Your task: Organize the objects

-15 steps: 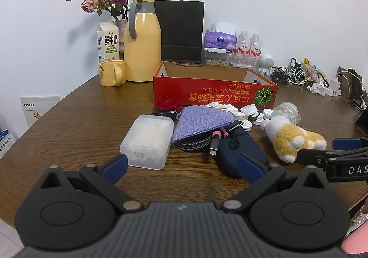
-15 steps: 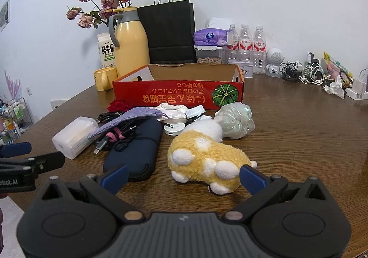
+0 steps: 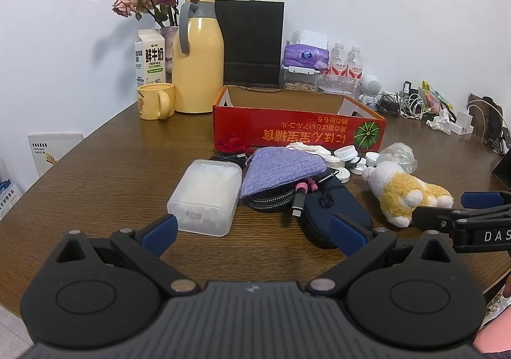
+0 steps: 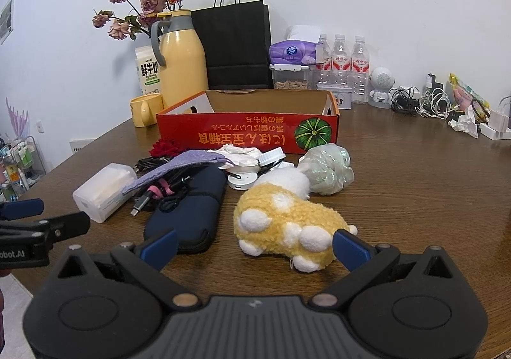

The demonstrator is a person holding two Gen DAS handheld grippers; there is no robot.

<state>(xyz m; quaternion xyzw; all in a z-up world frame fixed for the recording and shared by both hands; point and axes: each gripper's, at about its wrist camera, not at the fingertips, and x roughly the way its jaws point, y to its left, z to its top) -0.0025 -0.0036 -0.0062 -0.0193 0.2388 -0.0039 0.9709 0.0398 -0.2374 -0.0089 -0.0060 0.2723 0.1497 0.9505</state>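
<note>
Yellow-and-white plush toy lies on brown wooden bench, dead ahead of right gripper, jaws wide apart, rump nearly between fingertips. Long axis runs away toward red cardboard box. Left gripper also spread, empty, facing frosted plastic case. Right hand nearer; likely first grab.
</note>
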